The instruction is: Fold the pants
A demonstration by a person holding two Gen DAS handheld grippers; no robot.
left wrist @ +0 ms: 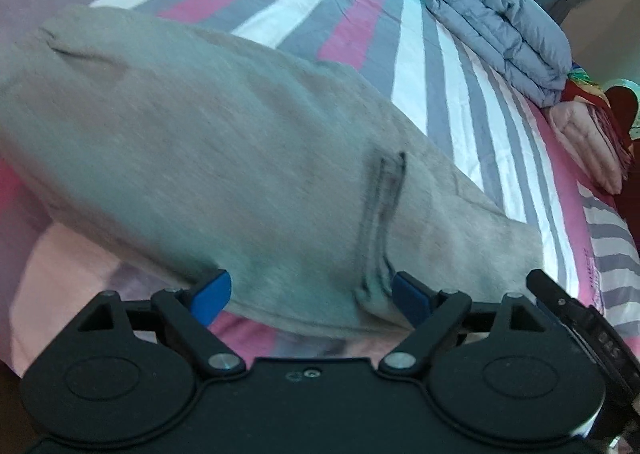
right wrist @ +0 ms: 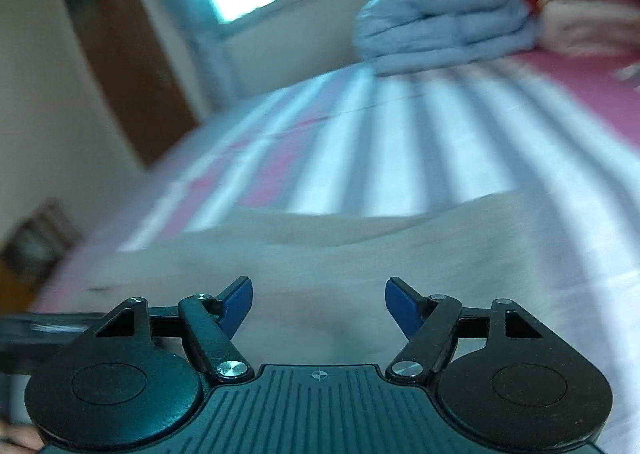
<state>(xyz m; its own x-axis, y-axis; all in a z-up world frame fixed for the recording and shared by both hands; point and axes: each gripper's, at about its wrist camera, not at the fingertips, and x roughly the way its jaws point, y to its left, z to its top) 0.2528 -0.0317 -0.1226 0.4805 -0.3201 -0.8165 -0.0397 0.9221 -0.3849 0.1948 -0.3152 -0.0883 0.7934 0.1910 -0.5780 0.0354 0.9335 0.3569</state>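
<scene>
1. The left tongs (left wrist: 311, 296) are spread wide with nothing between them. Their blue fingertips (left wrist: 212, 294) sit right at the near edge of the pants (left wrist: 192, 142).
2. The right tongs (right wrist: 319, 304) are spread wide too and hold nothing. The pants (right wrist: 320, 262) lie just under and ahead of them, but this view is blurry.
3. The pants are gray and soft. They lie flat across the bed (left wrist: 412, 66), with a dark pocket slit (left wrist: 382, 214) near the left tongs.
4. Past the pants, the striped pink, gray and white sheet is bare and wide.
5. At the far edge sits a folded blue blanket (left wrist: 500, 26), next to a pink blanket (left wrist: 588, 134).
</scene>
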